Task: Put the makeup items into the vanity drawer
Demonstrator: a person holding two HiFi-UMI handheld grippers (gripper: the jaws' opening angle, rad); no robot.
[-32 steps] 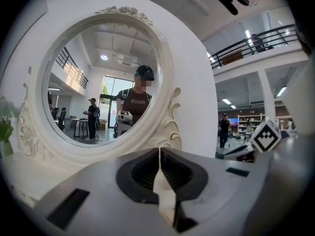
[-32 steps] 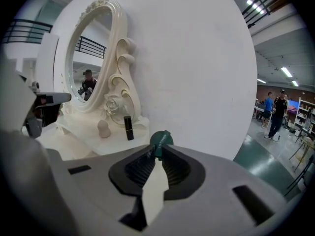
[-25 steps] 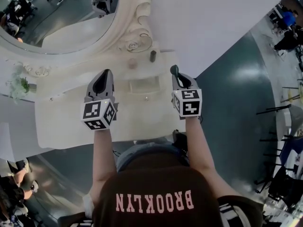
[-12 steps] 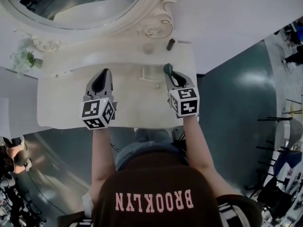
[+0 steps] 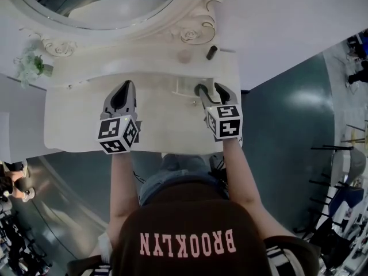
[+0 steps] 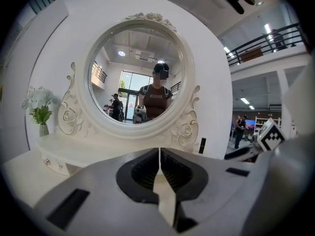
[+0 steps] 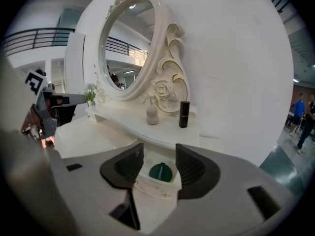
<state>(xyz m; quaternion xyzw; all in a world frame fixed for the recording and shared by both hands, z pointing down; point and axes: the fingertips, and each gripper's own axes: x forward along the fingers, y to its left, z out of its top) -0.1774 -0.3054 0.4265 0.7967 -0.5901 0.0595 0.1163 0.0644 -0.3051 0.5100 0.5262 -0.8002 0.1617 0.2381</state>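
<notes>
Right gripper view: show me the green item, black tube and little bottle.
green item [image 7: 161, 172], right gripper view, its rounded top
black tube [image 7: 184, 114], right gripper view, its middle
little bottle [image 7: 152, 116], right gripper view, its belly

teal makeup sponge [image 7: 161, 171] sits in the open drawer [image 7: 147, 187], black lipstick [image 7: 184, 114] and pale pink sponge [image 7: 152, 114] stand upright on the shelf [image 7: 129, 119] behind

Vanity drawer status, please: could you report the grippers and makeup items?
Left gripper shut, empty. Right gripper jaws just opened, green item below them in the drawer. Small bottle, dark tube on shelf, unobstructed.
</notes>
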